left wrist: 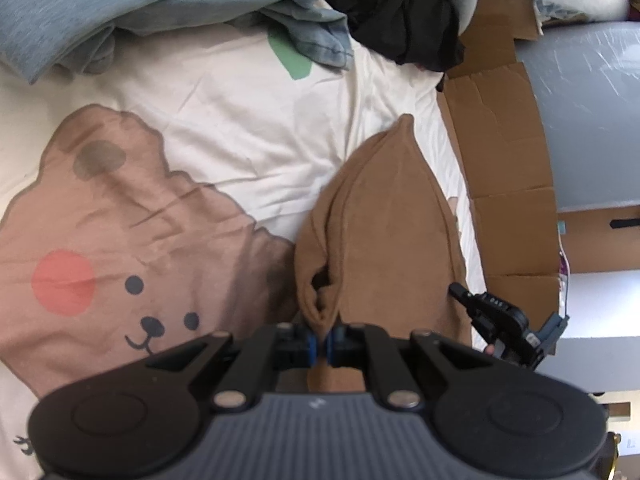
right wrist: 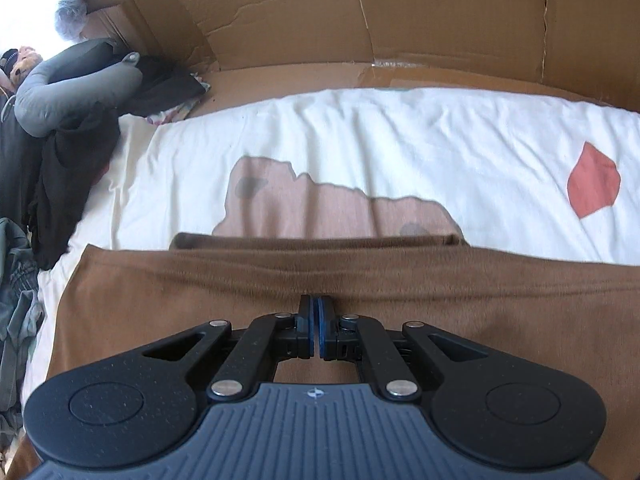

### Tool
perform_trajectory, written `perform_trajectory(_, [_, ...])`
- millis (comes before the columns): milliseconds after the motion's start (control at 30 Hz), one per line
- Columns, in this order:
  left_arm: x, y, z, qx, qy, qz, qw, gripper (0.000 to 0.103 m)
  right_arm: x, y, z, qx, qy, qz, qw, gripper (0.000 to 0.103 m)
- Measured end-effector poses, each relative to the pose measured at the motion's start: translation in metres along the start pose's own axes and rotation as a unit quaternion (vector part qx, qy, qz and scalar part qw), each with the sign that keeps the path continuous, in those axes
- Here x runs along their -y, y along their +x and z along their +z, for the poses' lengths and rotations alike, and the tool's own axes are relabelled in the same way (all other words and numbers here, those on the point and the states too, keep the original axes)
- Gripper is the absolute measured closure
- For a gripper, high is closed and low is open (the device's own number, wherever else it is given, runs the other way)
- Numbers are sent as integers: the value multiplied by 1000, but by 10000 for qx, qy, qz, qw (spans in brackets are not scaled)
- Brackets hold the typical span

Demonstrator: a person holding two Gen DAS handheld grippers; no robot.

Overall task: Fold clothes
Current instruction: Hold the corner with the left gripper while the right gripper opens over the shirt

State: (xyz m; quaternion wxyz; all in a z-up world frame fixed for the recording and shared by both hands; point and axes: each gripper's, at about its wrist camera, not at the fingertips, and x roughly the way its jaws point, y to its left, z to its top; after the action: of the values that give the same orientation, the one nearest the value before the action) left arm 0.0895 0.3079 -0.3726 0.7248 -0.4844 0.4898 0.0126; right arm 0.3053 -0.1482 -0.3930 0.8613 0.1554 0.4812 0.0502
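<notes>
A brown garment lies partly folded on a white bed sheet with a bear print. My left gripper is shut on a bunched fold at the garment's near end, with brown cloth pinched between the blue pads. Beside the garment's right edge, in the left wrist view, is my right gripper. In the right wrist view the brown garment spreads flat across the sheet, a folded strip along its far edge. My right gripper is shut with its tips over the cloth. No cloth shows between its pads.
A pile of blue-grey clothes and a black garment lie at the bed's far end. Flattened cardboard lines the bed's side and rises as a wall. A grey neck pillow and dark clothes lie at the left.
</notes>
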Motion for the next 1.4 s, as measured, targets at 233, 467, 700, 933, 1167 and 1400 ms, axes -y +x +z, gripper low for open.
perform_trajectory(233, [5,-2,1,59,85,-52,9999,98,5,14,8,-40,98,-14,9999,98])
perform_trajectory(467, [18,-7,1,125,199,-246,9994,98,4,4,7,-14,105,114,9999,100])
perform_trajectory(700, [35,-10,-2,154,367,-396,9984,98,-17,-45,-11,214,-261,276,9990,74])
perform_trajectory(933, [52,-11,-3,92,512,-443,9977,98,-32,-84,-52,76,-446,686,9966,66])
perform_trajectory(1167, [67,-11,-2,39,680,-449,9967,98,-56,-103,-83,-109,-813,1015,9914,59])
perform_trajectory(1400, [78,-8,-5,-65,808,-414,9959,98,-95,-123,-114,-226,-1380,1502,9787,54])
